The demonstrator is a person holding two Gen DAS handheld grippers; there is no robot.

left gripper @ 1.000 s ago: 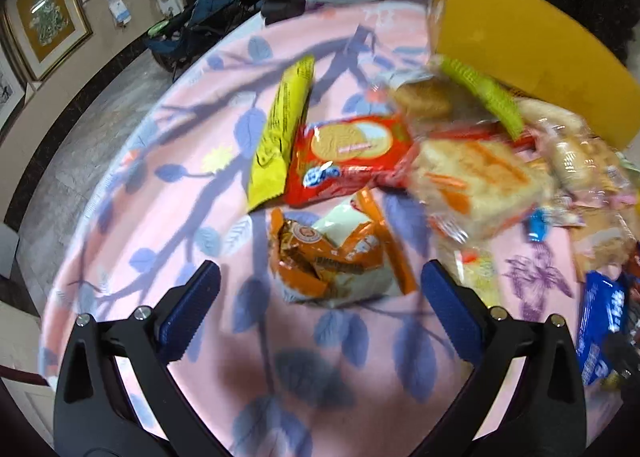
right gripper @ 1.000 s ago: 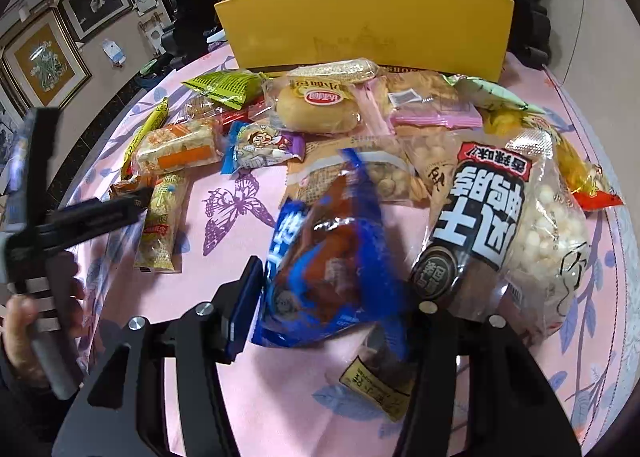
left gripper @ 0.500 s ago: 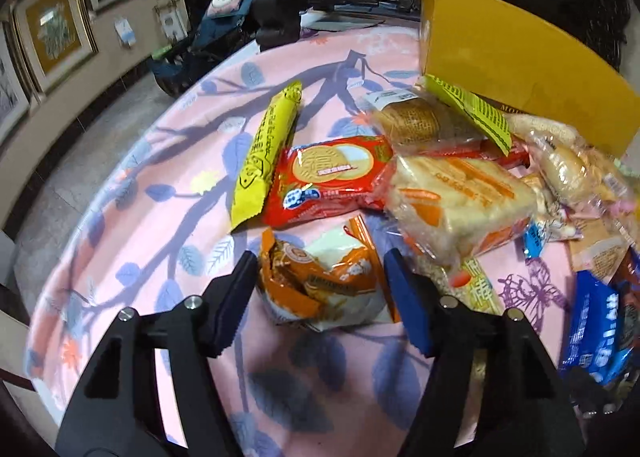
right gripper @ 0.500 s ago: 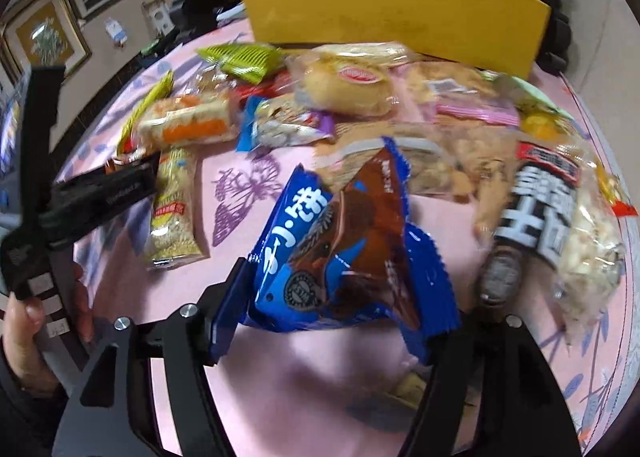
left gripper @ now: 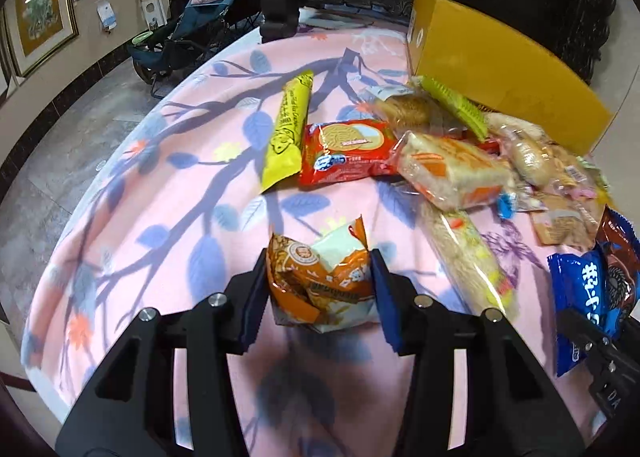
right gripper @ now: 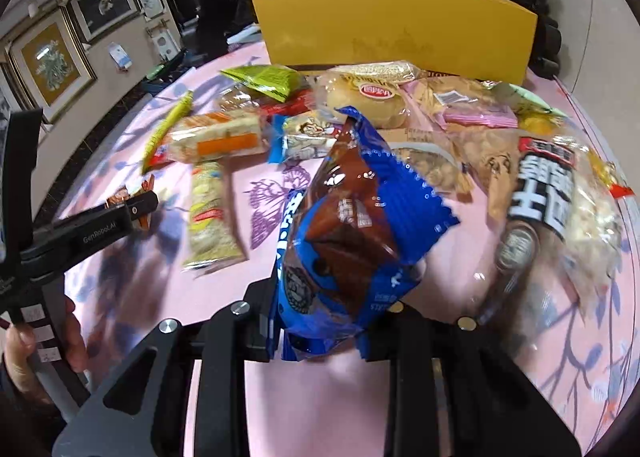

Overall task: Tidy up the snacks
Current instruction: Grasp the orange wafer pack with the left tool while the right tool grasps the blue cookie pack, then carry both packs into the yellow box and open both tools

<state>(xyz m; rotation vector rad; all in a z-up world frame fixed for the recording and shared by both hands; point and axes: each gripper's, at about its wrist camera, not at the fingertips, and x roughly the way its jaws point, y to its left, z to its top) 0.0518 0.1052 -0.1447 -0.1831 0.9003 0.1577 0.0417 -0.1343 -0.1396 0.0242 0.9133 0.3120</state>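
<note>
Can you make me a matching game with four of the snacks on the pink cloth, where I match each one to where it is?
Things:
1. orange packet
2. blue packet
3. long yellow packet
4. yellow box

Places:
A. standing at the far side of the table, behind the snack pile
B. squeezed in the left gripper
C. lying flat beside the red biscuit packet
D. squeezed in the right gripper

Pairs: 1-B, 2-D, 3-C, 4-A

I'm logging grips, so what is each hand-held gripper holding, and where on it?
Left hand-held gripper: orange snack packet, pinched across its two sides. Right hand-held gripper: blue chocolate snack bag, clamped at its lower end.
</note>
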